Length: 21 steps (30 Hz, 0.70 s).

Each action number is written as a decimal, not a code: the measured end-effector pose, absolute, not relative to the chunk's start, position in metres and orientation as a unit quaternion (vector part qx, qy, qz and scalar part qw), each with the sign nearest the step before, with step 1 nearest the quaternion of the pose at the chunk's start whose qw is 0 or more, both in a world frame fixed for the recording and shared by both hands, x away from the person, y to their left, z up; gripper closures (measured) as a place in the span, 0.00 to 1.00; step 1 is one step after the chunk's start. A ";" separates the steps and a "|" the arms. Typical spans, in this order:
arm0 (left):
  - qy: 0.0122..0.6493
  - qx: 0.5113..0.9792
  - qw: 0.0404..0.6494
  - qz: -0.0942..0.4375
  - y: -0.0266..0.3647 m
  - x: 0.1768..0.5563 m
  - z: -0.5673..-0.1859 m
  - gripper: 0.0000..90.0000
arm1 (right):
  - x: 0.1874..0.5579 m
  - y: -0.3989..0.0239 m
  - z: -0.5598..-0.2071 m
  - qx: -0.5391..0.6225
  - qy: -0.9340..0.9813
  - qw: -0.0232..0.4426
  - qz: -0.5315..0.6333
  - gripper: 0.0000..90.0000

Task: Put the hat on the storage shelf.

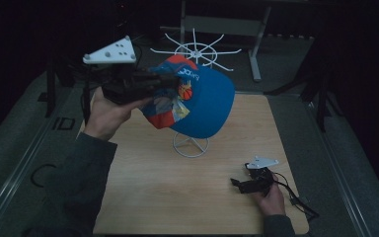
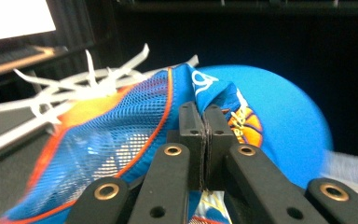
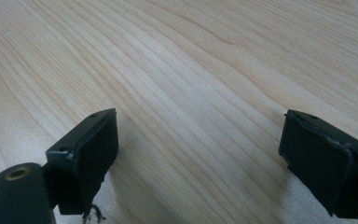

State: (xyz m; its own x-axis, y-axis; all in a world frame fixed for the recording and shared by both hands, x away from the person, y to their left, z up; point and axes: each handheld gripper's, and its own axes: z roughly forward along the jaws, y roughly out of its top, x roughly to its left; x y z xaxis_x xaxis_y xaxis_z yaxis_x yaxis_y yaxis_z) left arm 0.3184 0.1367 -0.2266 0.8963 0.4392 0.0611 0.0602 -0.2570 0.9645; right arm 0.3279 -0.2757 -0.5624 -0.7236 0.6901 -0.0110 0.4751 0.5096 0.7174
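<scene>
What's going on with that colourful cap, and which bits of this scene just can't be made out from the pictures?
- High view: the stand's upper part is hidden behind the cap.
- High view: the cap's lettering is too small to read.
- Left gripper view: the left gripper, shut on the cap, covers the pinched fabric.
- Right gripper view: the open right gripper looks along bare table.

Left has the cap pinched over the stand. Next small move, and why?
Probably lower the cap onto the white wire stand: the left hand-held gripper is clamped on its fabric, the cap hangs above the stand's base, and the right hand-held gripper rests open on the table.
</scene>
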 end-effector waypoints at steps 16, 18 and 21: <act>0.178 0.809 0.543 0.139 0.142 0.321 -0.263 0.84 | 0.328 -0.276 -0.562 0.340 0.856 0.148 0.359 0.13; 0.184 0.806 0.545 0.139 0.144 0.320 -0.266 0.78 | 0.328 -0.276 -0.562 0.341 0.856 0.148 0.359 0.13; 0.198 0.796 0.554 0.143 0.151 0.318 -0.268 0.65 | 0.328 -0.276 -0.562 0.341 0.856 0.148 0.359 0.13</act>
State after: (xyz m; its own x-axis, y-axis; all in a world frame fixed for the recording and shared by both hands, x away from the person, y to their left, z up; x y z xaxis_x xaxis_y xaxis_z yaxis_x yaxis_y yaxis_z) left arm 0.3184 0.1514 -0.2682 0.8806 0.4738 0.0085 0.1570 -0.3087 0.9381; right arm 0.3278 -0.2757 -0.5623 -0.7233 0.6904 -0.0088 0.4774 0.5093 0.7160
